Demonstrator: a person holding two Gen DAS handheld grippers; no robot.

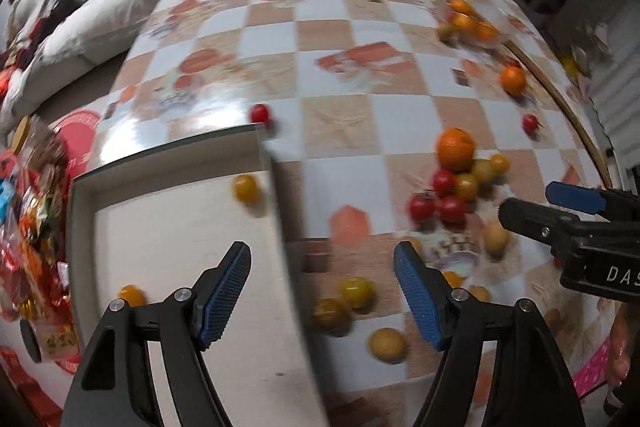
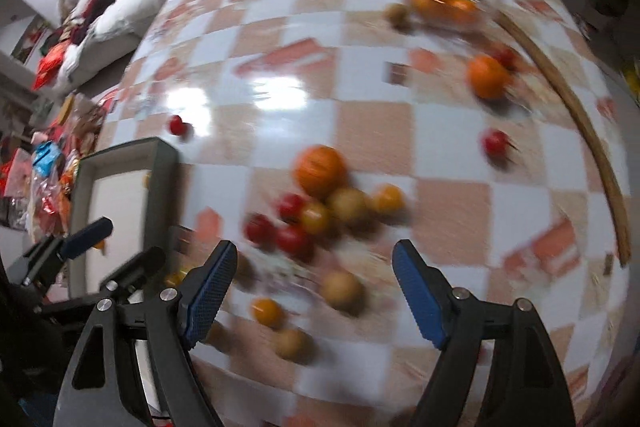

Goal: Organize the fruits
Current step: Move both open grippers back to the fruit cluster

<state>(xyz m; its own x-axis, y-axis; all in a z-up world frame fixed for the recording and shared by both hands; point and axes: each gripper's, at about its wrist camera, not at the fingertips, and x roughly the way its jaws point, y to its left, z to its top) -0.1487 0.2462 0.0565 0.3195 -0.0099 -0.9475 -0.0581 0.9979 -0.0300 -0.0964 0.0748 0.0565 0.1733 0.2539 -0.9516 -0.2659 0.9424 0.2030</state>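
Observation:
A shallow white box (image 1: 168, 227) sits at the table's left, with two small yellow fruits (image 1: 245, 188) inside. My left gripper (image 1: 322, 291) hangs open above the box's right wall, nothing between its blue pads. Right of the box lies a cluster of an orange (image 1: 456, 147), red tomatoes (image 1: 422, 206) and yellow ones. In the right wrist view my right gripper (image 2: 312, 291) is open and empty above loose yellow fruits (image 2: 342, 290), just below the same cluster (image 2: 320, 171). The right gripper (image 1: 568, 211) also shows at the left view's right edge.
The checkered tablecloth (image 1: 340, 39) covers the table. More oranges (image 1: 468, 19) lie at the far right, a lone red tomato (image 1: 259, 113) behind the box. A wooden strip (image 2: 588, 131) curves along the right edge. Snack packets (image 1: 28, 219) crowd the left; bedding lies beyond.

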